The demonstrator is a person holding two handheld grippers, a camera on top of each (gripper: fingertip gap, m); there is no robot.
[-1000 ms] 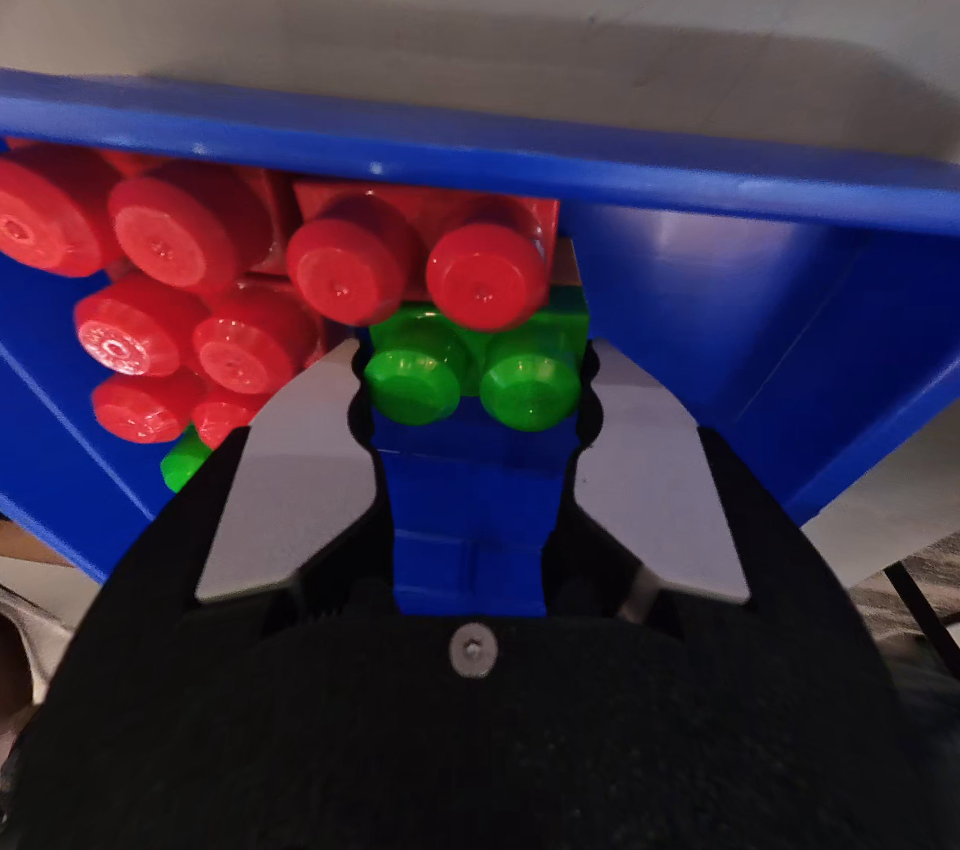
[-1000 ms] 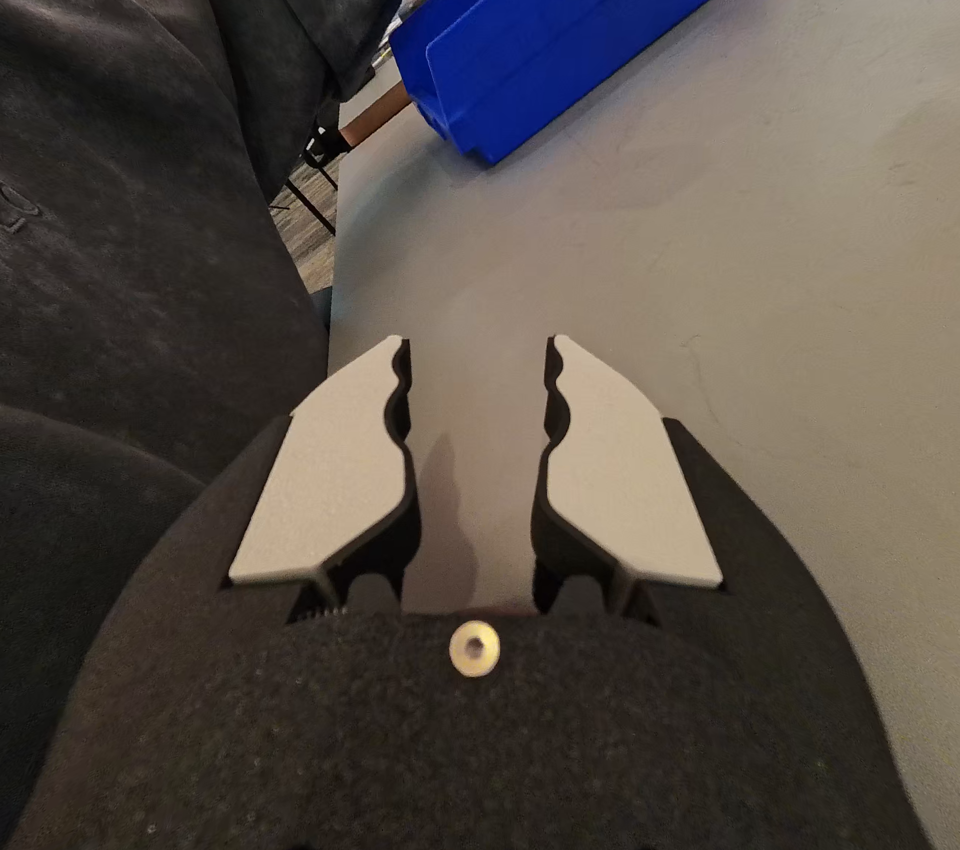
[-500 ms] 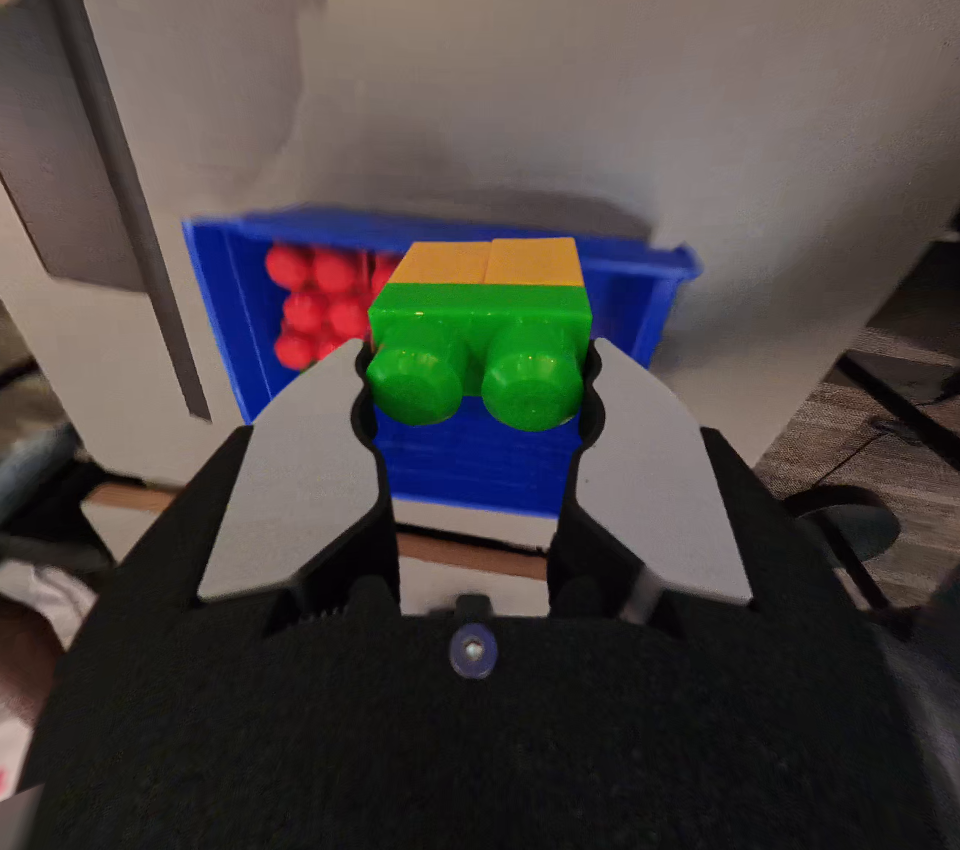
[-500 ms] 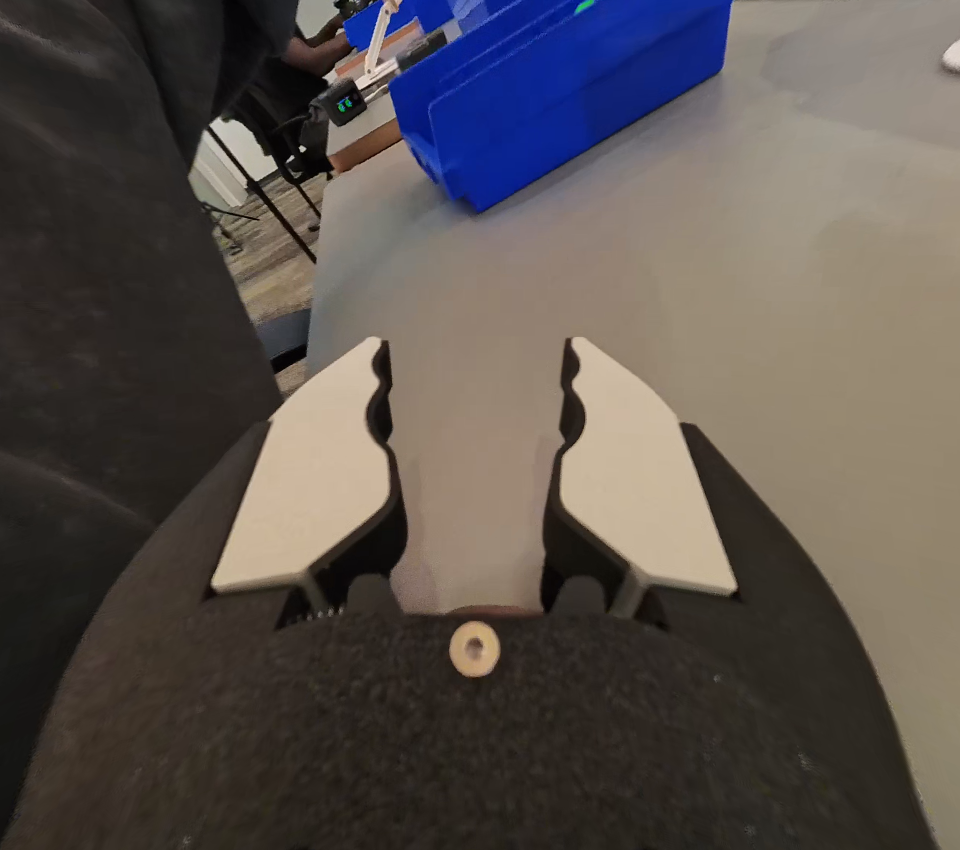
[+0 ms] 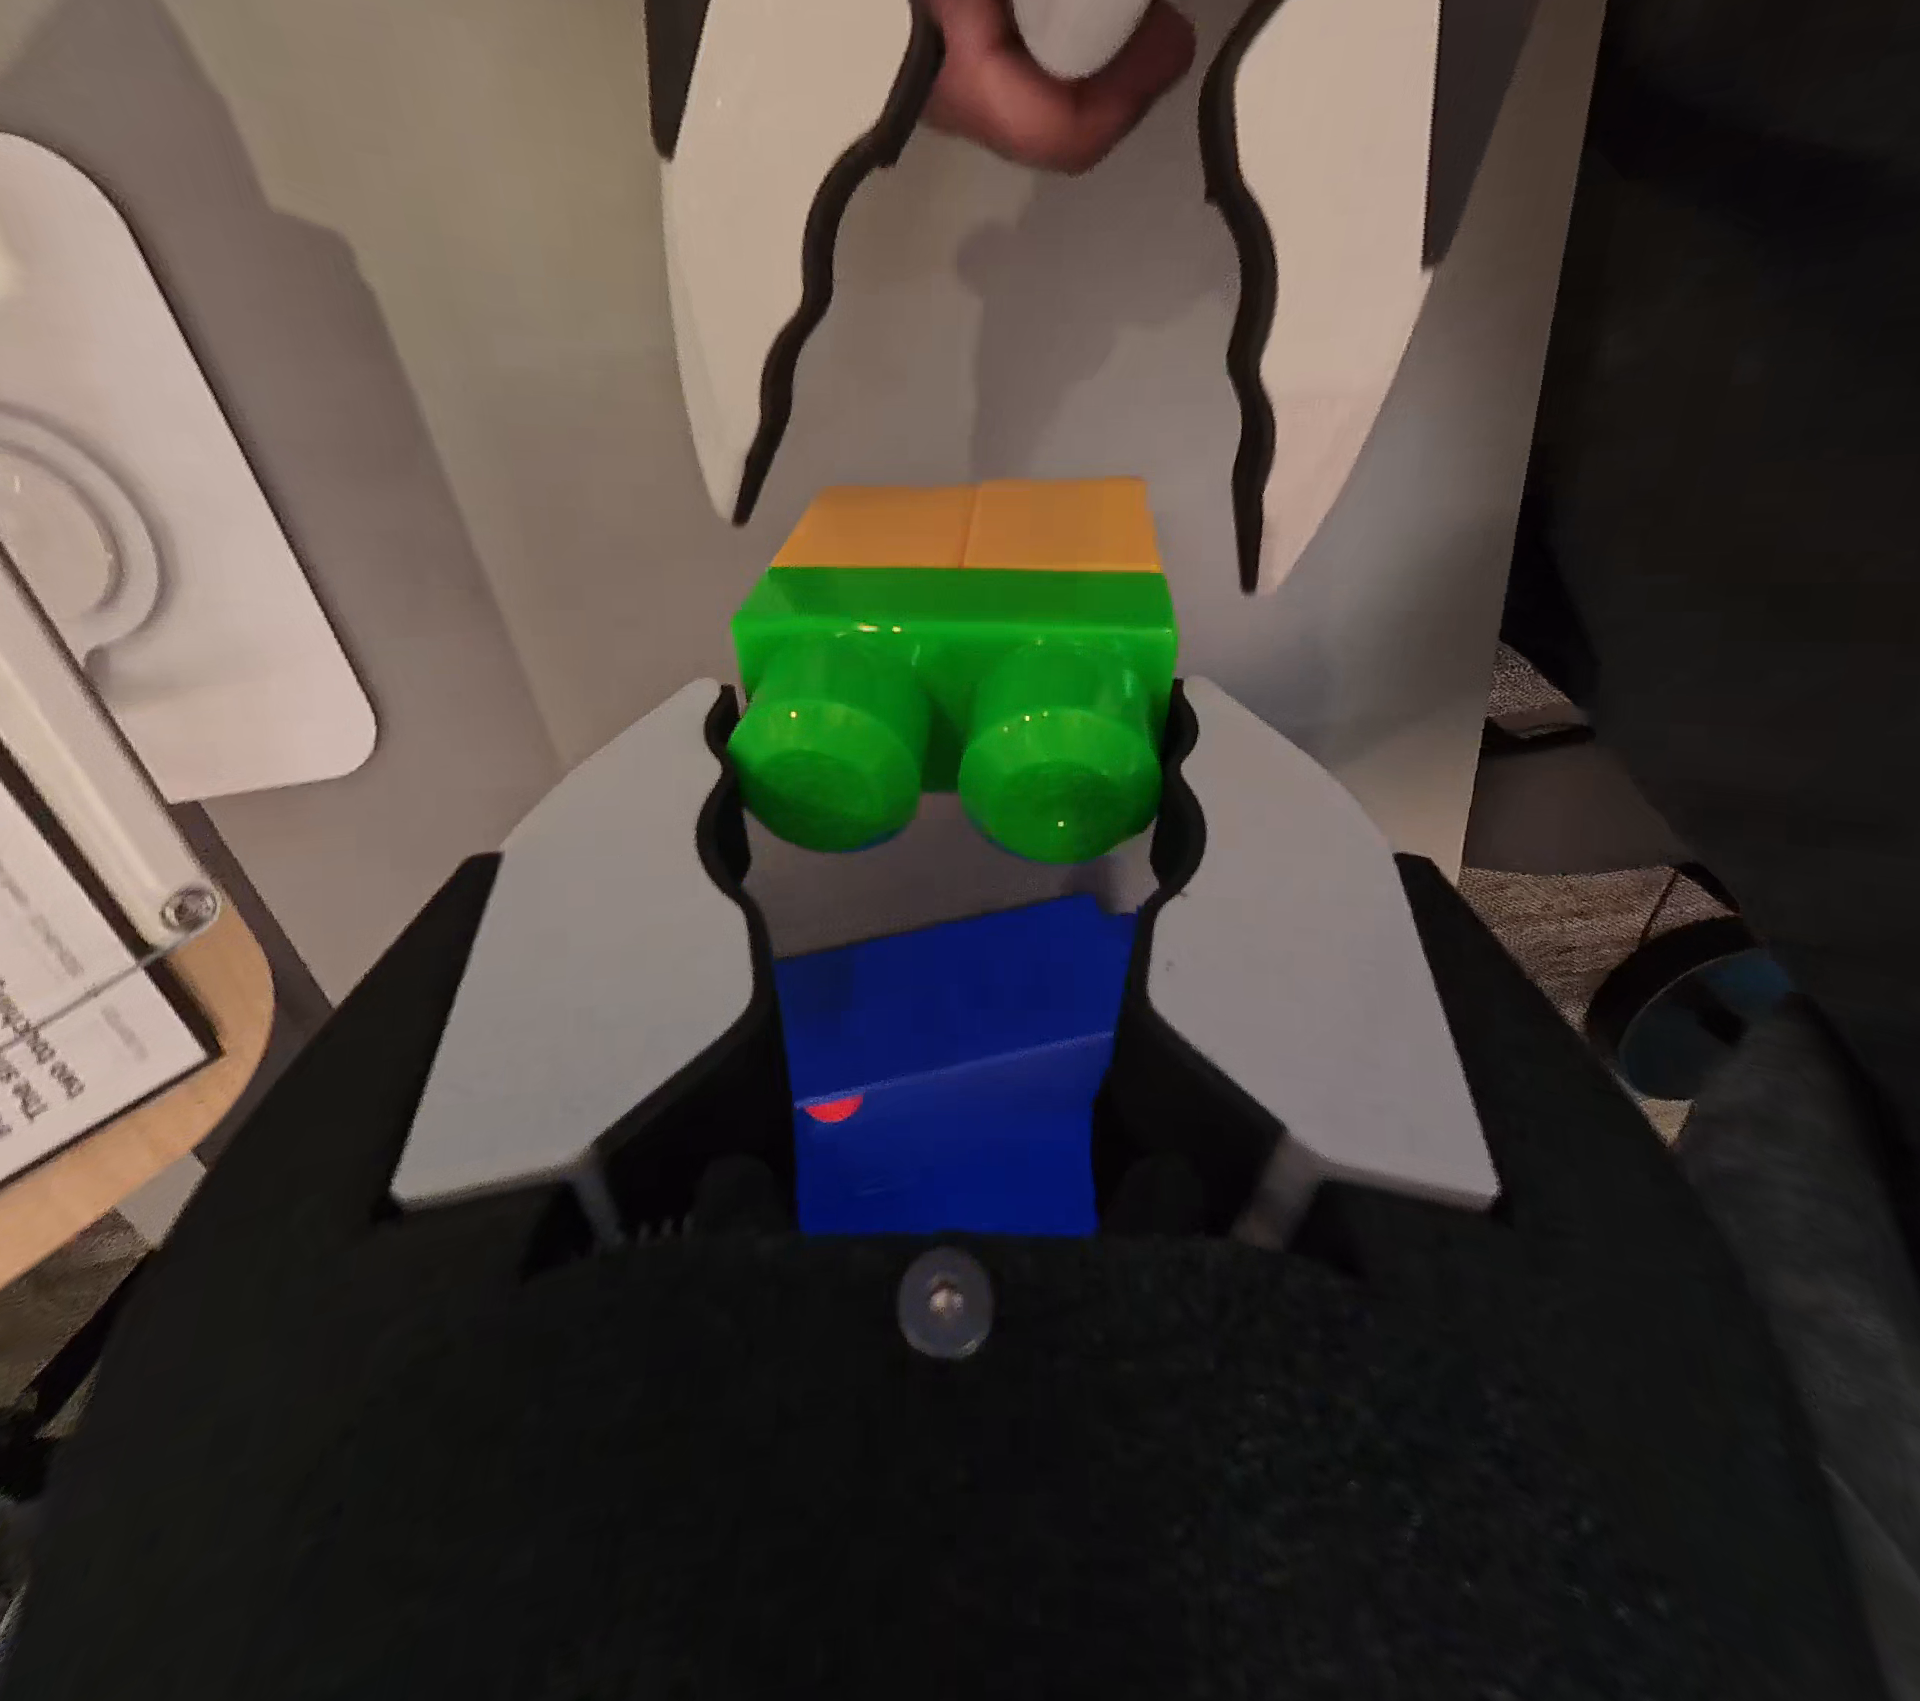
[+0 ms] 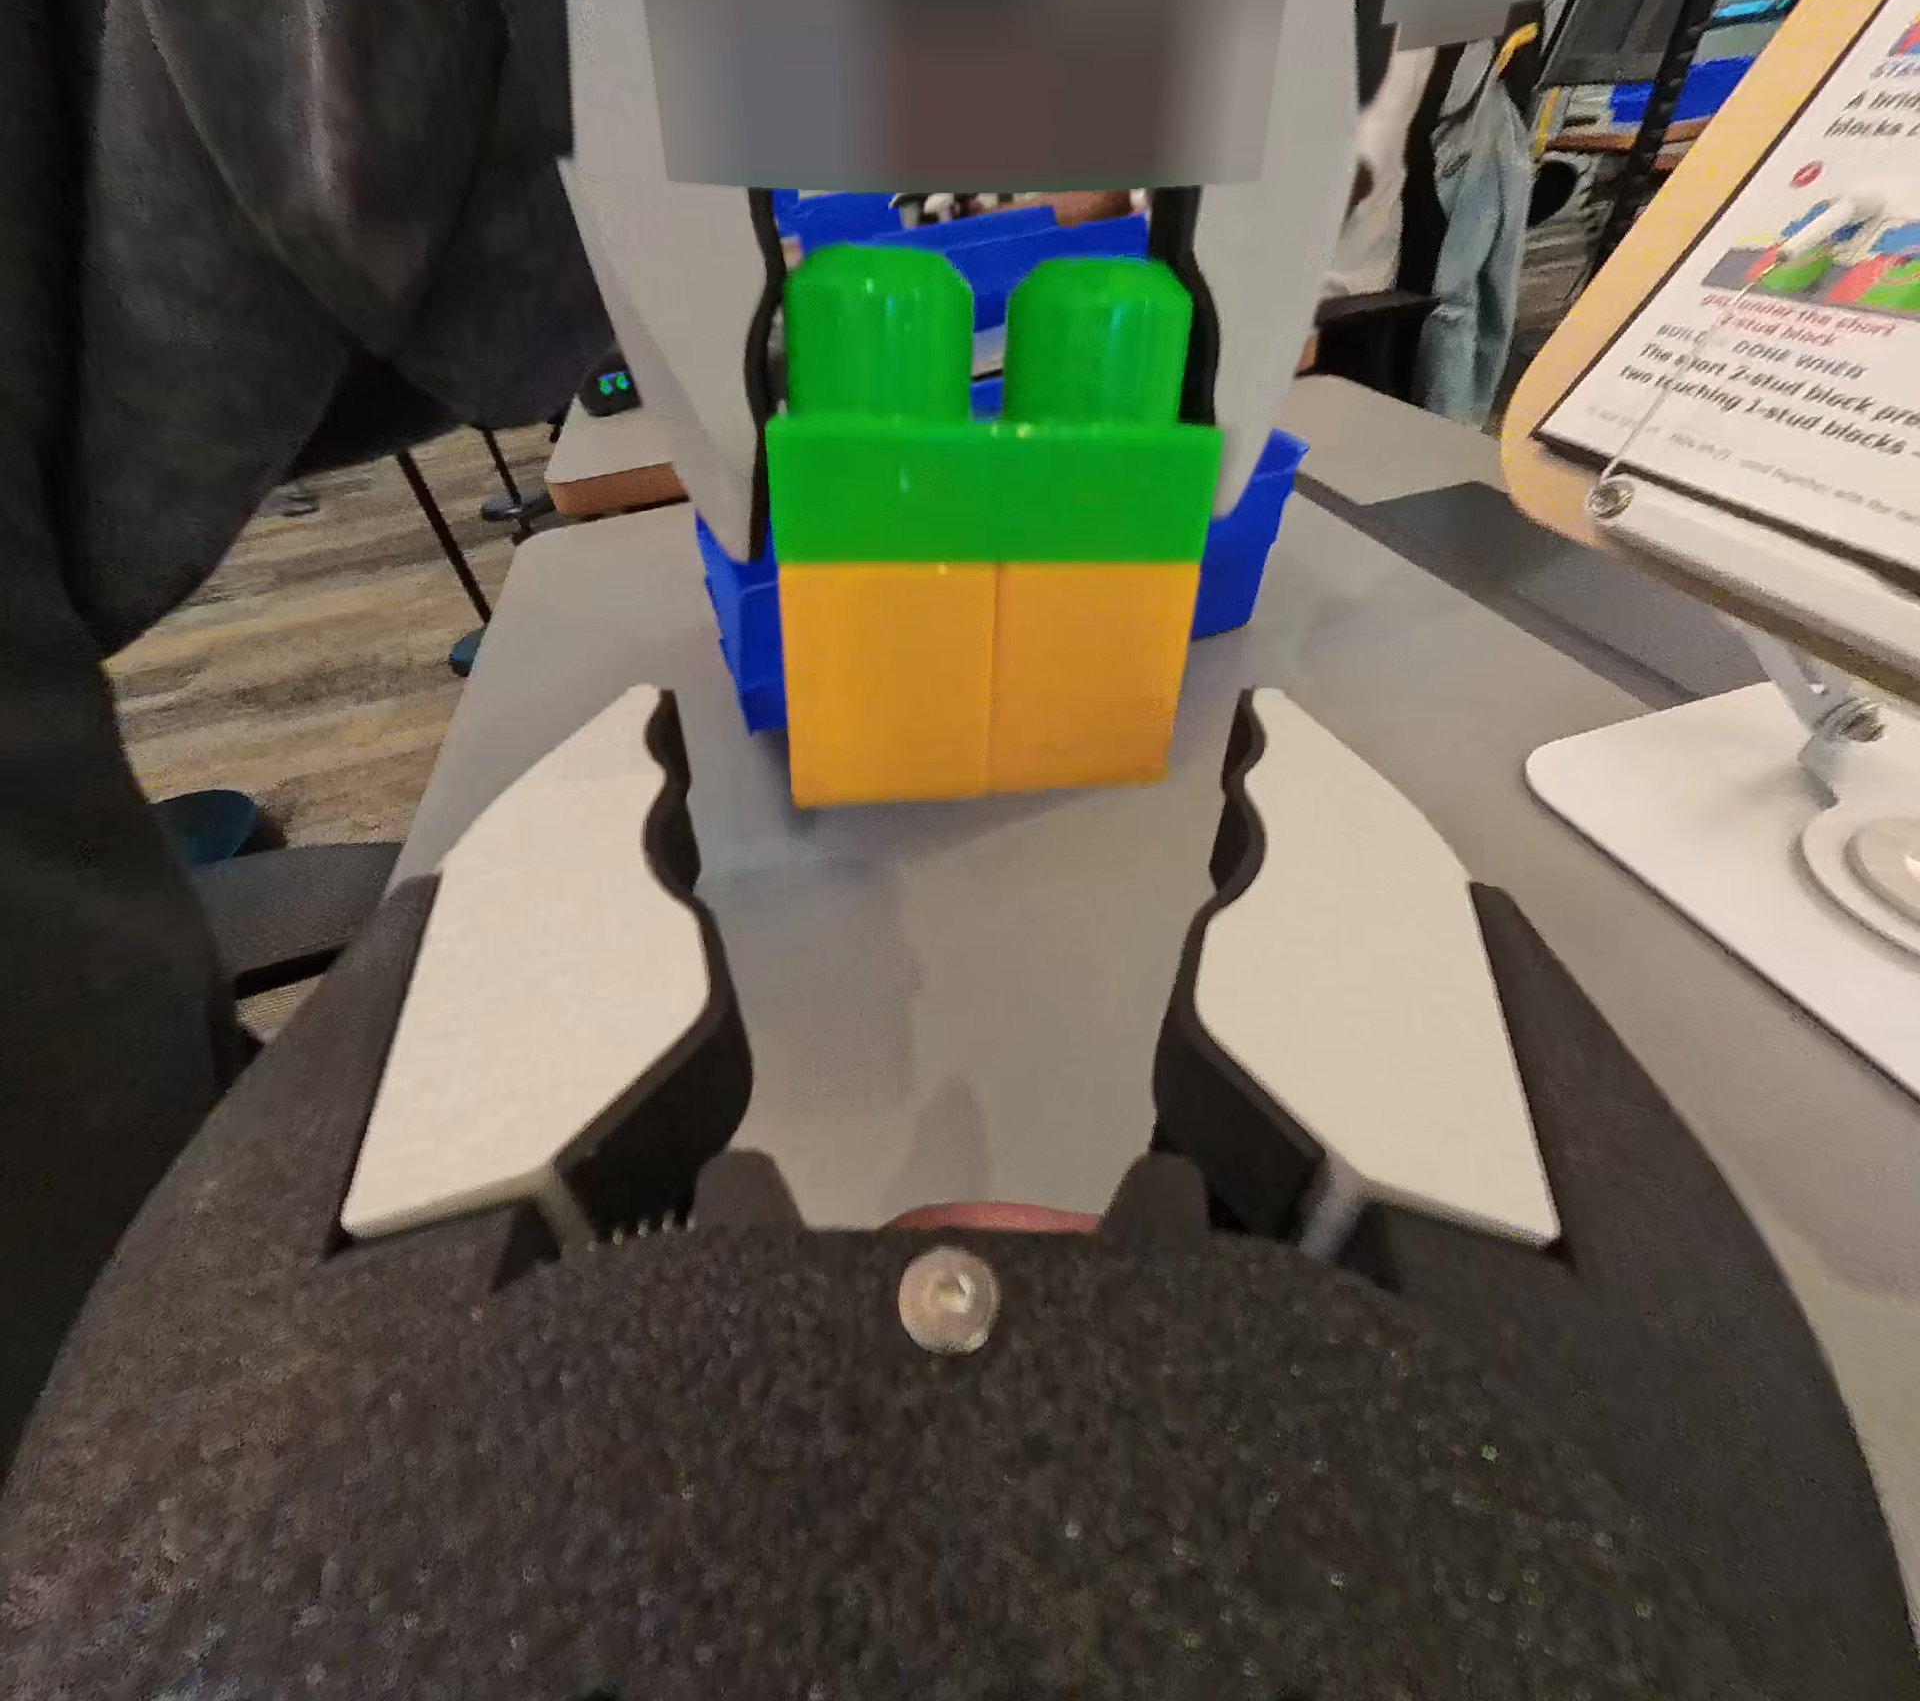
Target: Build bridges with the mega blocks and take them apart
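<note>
Left gripper [image 5: 951,768]: jaws closed on the two studs of the green block [image 5: 961,649], one finger pressed against each outer stud; firm hold. Same grip seen from the right wrist view, green block [image 6: 992,488] pinched at stud height from above.

Beneath the green block: two orange blocks [image 6: 987,680] side by side, touching, both attached under it; assembly of three held as one piece. In the right wrist view, bottom edge of the orange pair close to the grey table [image 6: 935,976]; contact or small gap cannot be told.

Right gripper [image 6: 951,820]: jaws wide open, nothing between them, facing the orange pair, fingertips just short of it on either side. In the left wrist view, right gripper [image 5: 997,550] opposite, fingertips flanking the far end of the orange blocks [image 5: 971,524], not touching.

Blue bin [image 6: 1252,529] on the table behind the assembly; blue bin [image 5: 945,1059] visible between the left fingers, a spot of red inside it.

White stand [image 6: 1704,820] with a tilted instruction sheet [image 6: 1766,342] at the right of the table. Dark garment of a person [image 6: 239,197] along the left edge.
</note>
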